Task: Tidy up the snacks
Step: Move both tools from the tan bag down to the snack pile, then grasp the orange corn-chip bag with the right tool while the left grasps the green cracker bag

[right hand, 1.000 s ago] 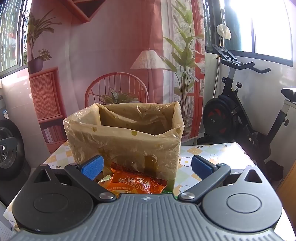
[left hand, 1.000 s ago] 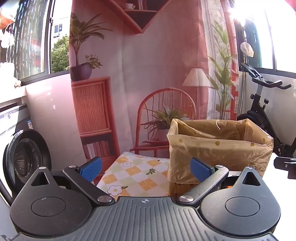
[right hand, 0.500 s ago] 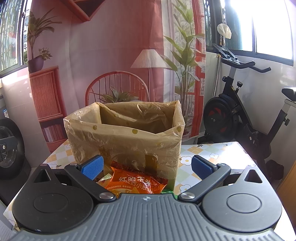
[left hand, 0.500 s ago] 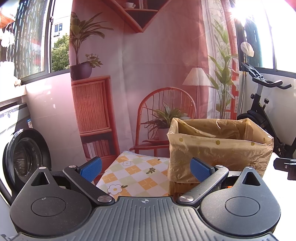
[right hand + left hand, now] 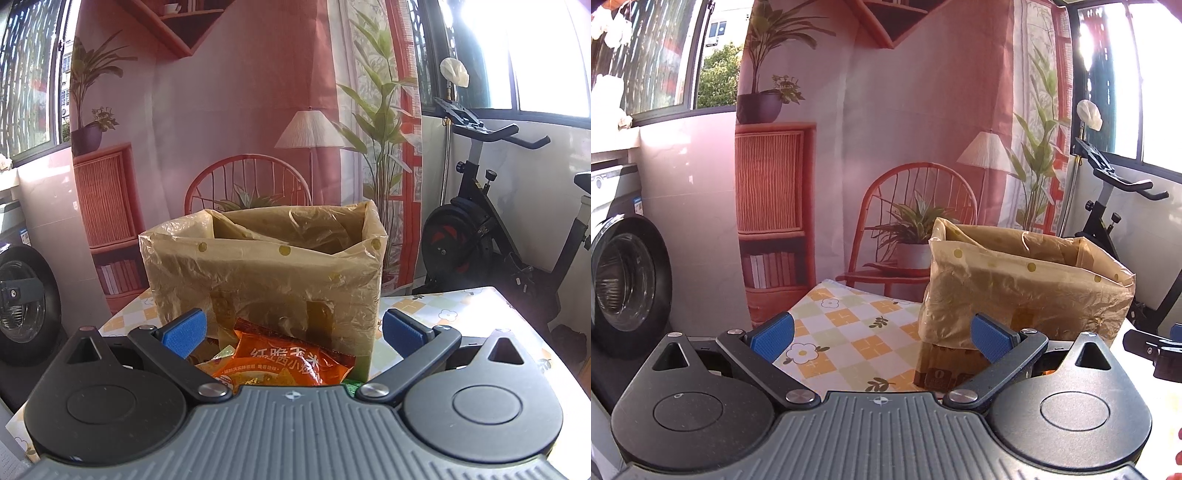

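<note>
Right gripper (image 5: 291, 330) spread wide, empty, hovering over an orange snack packet (image 5: 284, 365) that lies flat on the checkered tablecloth (image 5: 465, 314), just in front of the plastic-lined cardboard box (image 5: 266, 273). Left gripper (image 5: 882, 334) also wide open, holding nothing, off to the box's left side.

Likely step: grab the packet. Best to lower the right gripper, straddle the packet across its short width, pinch near the middle so it doesn't fold, then lift clear over the box rim.

Packet's long axis runs roughly left-right, printed face up, top seal edge toward the box. More wrappers beneath, mostly hidden.
</note>
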